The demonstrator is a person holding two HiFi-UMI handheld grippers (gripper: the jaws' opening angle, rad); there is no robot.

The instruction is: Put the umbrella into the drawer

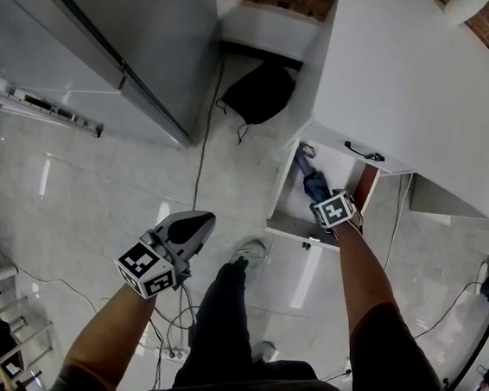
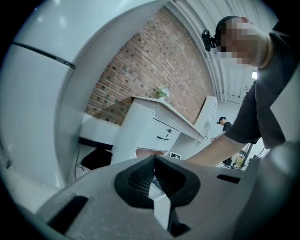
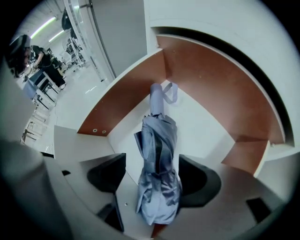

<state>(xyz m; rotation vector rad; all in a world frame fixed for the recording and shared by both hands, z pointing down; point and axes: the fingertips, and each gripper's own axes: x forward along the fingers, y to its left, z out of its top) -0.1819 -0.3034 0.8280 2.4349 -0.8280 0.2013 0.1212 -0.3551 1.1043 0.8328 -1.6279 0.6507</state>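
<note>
Umbrella (image 3: pixel 157 154) sits in the drawer (image 3: pixel 201 122), loose between the right tool's (image 3: pixel 154 180) parted jaws; left tool (image 2: pixel 154 180) closed, empty; withdrawal remains.

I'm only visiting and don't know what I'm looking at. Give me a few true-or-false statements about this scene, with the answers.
1. The folded umbrella is blue-grey. True.
2. The drawer is closed. False: it stands open, with the umbrella inside.
3. The left gripper holds the umbrella. False: its jaws are shut on nothing, away from the drawer.
4. The right gripper has its jaws apart, with the umbrella between them. True.
5. A black bag lies on the floor. True.
</note>
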